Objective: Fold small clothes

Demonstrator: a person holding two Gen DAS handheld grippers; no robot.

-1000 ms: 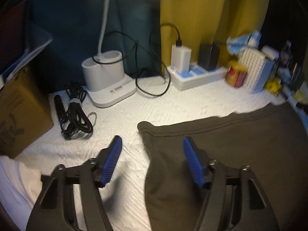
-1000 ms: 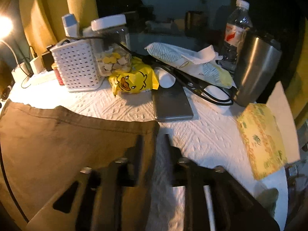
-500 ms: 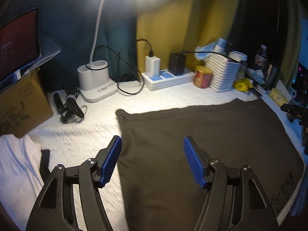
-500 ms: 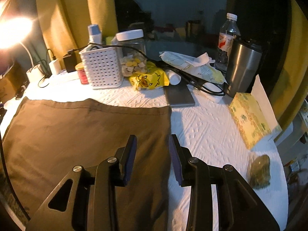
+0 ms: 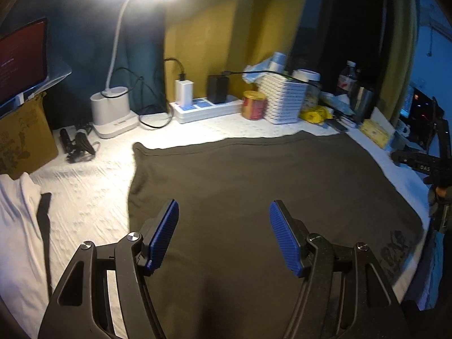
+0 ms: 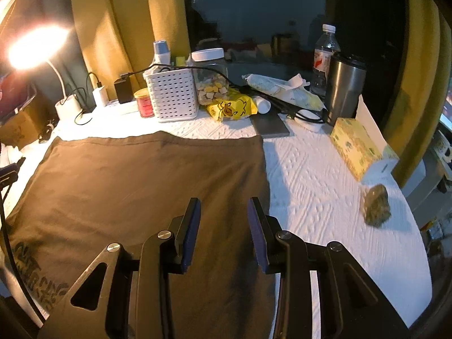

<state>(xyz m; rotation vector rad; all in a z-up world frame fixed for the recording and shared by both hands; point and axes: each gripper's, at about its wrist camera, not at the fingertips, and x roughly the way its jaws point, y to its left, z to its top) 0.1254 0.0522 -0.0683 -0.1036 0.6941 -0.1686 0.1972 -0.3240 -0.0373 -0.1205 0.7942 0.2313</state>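
A dark olive-brown garment (image 5: 254, 186) lies spread flat on the white table cover; it also shows in the right wrist view (image 6: 141, 186), with a printed logo near its front edge. My left gripper (image 5: 223, 234) is open and empty, hovering above the garment's left half. My right gripper (image 6: 223, 231) is open and empty, above the garment near its right edge. The right gripper also shows at the far right of the left wrist view (image 5: 429, 163).
A white cloth (image 5: 17, 226) lies at the left. Along the back stand a lamp base (image 5: 113, 113), power strip (image 5: 206, 107), red tin (image 6: 144, 103), white basket (image 6: 172, 96), jar, steel tumbler (image 6: 344, 87), water bottle and tissue box (image 6: 358, 147). A cardboard box (image 5: 22, 141) stands back left.
Both grippers have pulled back and risen from the garment's far corners. The right gripper has opened. The garment now lies flat and fully in view.
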